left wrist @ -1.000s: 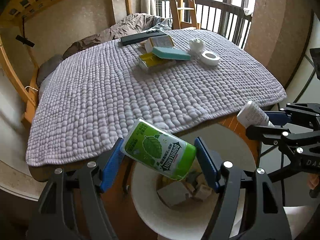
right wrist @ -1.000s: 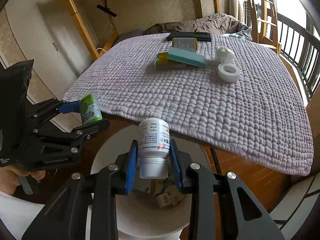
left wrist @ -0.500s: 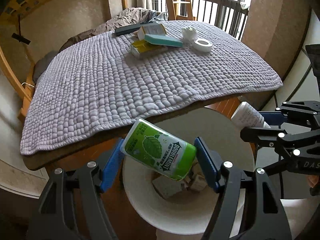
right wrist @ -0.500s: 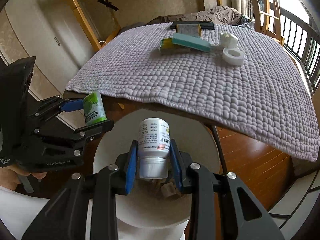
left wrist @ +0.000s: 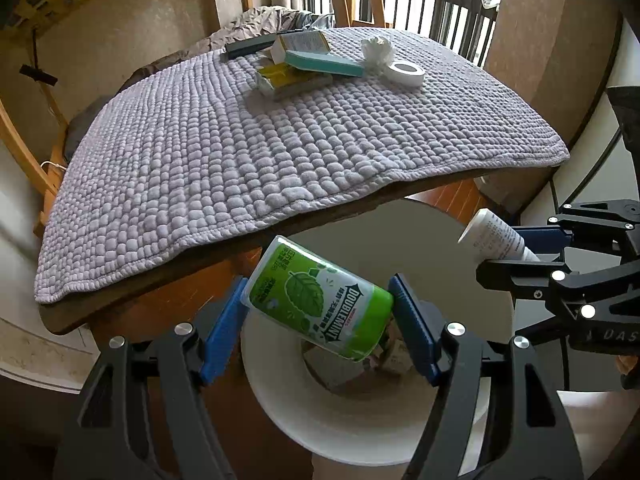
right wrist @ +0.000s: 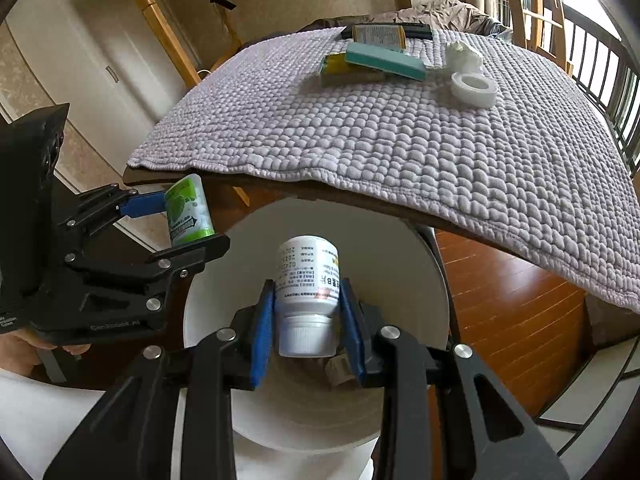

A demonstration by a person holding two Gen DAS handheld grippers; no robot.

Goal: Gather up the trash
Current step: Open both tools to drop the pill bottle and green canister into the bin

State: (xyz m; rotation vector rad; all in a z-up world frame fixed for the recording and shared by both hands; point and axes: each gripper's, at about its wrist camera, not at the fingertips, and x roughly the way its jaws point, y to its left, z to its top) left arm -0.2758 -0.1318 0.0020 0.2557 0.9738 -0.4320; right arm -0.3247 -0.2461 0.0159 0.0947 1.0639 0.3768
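Note:
My left gripper [left wrist: 320, 304] is shut on a green Doublemint gum bottle [left wrist: 320, 298], held tilted over the mouth of a white round trash bin [left wrist: 360, 432]. My right gripper [right wrist: 307, 300] is shut on a white pill bottle [right wrist: 308, 280], cap toward me, over the same bin [right wrist: 304, 428]. Each gripper shows in the other's view: the left gripper [right wrist: 192, 220] with the gum bottle [right wrist: 188, 210], the right gripper [left wrist: 508, 248] with the pill bottle [left wrist: 492, 236]. Scraps of trash lie inside the bin.
A table covered with a grey knobbly mat [left wrist: 260, 140] stands just behind the bin. On its far side lie a teal box [left wrist: 324, 64], a yellow packet [left wrist: 280, 76], a tape roll [left wrist: 406, 72], a crumpled tissue [left wrist: 376, 50] and a dark remote [left wrist: 250, 46]. Wooden floor [right wrist: 508, 300] lies to the right.
Both grippers have drawn back and down from the table with their bottles still held, and now sit lower over the bin's mouth.

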